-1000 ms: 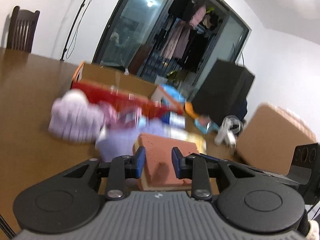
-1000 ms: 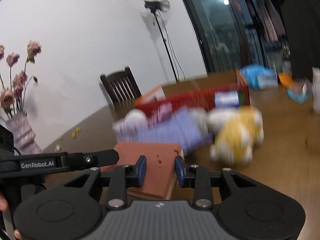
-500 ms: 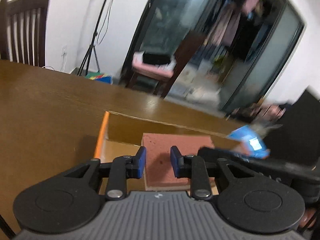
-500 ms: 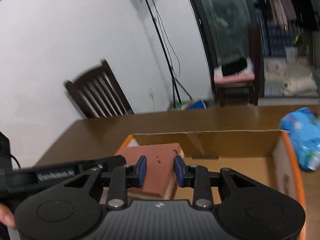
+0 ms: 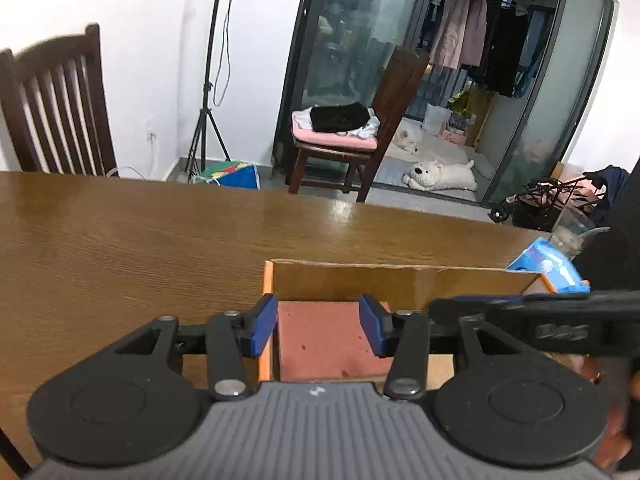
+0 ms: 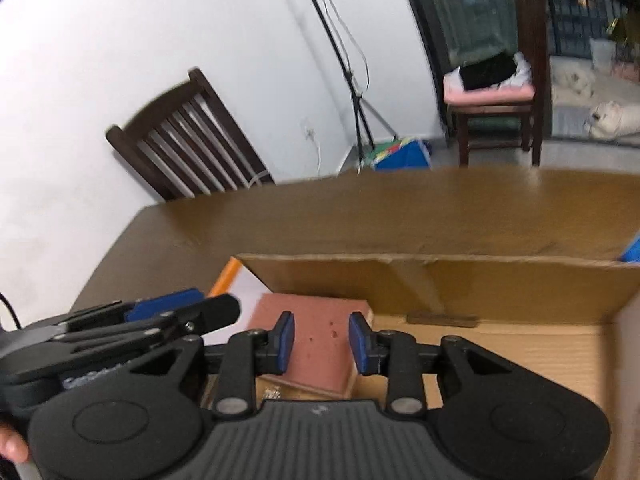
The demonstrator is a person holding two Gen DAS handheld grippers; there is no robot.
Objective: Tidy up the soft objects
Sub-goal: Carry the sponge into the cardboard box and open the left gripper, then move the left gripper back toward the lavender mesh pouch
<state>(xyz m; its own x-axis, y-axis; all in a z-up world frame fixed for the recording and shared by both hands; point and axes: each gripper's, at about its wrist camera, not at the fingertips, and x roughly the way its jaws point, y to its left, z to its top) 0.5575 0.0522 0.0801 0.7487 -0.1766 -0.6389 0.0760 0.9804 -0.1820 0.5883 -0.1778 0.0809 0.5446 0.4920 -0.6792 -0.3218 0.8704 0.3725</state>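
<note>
A red-brown sponge block [image 5: 324, 340] sits low inside the open cardboard box [image 5: 400, 278], at its left end beside the orange-edged wall. My left gripper [image 5: 318, 330] straddles the sponge. Its jaws are opening and the blue pads stand at the sponge's sides without squeezing it. In the right wrist view the same sponge [image 6: 320, 324] lies between the pads of my right gripper [image 6: 322, 344], which stays shut on it. The left gripper's fingers [image 6: 180, 310] show at the left of that view. The right gripper's finger [image 5: 520, 308] crosses the left wrist view.
The box [image 6: 440, 280] stands on a brown wooden table [image 5: 140, 232]. A blue packet [image 5: 548, 264] lies by its far right corner. Dark wooden chairs [image 5: 52, 112] and a tripod [image 5: 206, 92] stand behind the table. A hand [image 6: 8, 448] shows at the lower left.
Both grippers carried the sponge away from the pile of plush toys and over into the cardboard box. The left gripper's pads have spread apart; the right gripper's gap is unchanged.
</note>
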